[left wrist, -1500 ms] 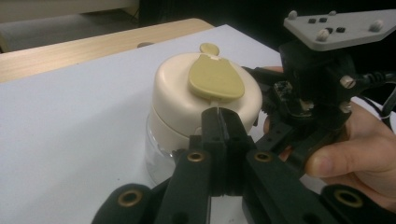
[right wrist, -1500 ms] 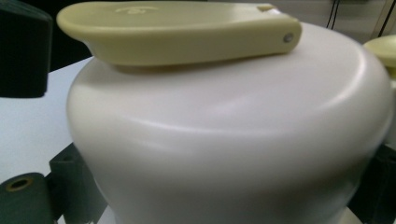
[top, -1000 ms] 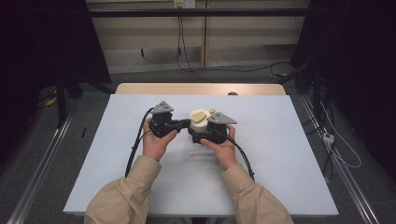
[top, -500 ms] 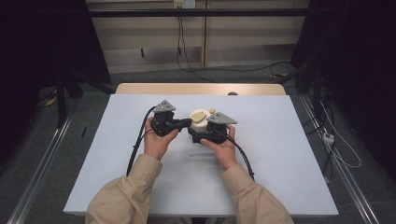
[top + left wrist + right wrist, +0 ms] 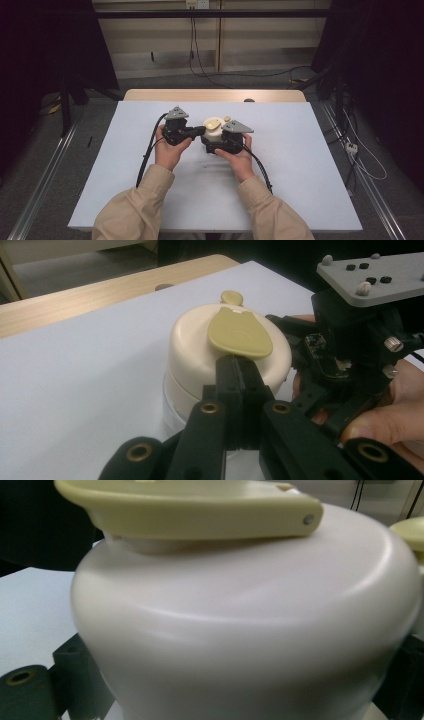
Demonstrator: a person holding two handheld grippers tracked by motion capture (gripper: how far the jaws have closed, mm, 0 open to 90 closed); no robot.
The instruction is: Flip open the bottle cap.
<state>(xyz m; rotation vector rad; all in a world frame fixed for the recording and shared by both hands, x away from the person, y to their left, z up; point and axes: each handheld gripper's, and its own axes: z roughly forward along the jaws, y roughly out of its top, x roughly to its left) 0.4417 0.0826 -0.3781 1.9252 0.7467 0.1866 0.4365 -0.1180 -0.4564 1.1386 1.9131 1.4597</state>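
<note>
You are holding a cream lidded container (image 5: 212,131) near the middle of the white table (image 5: 300,165), between your two grippers. Your left gripper (image 5: 239,371) is pointing at it with its jaws pressed fully together, their tips touching the edge of the yellow-green flap (image 5: 239,331) on the lid. Your right gripper (image 5: 220,142) is cradling the container's body, its jaws spread wide around the cream wall (image 5: 250,645) and clamping it.

A lab-like recording room: bare white table (image 5: 300,165), dark curtains (image 5: 45,45), loose floor cables (image 5: 360,155).
</note>
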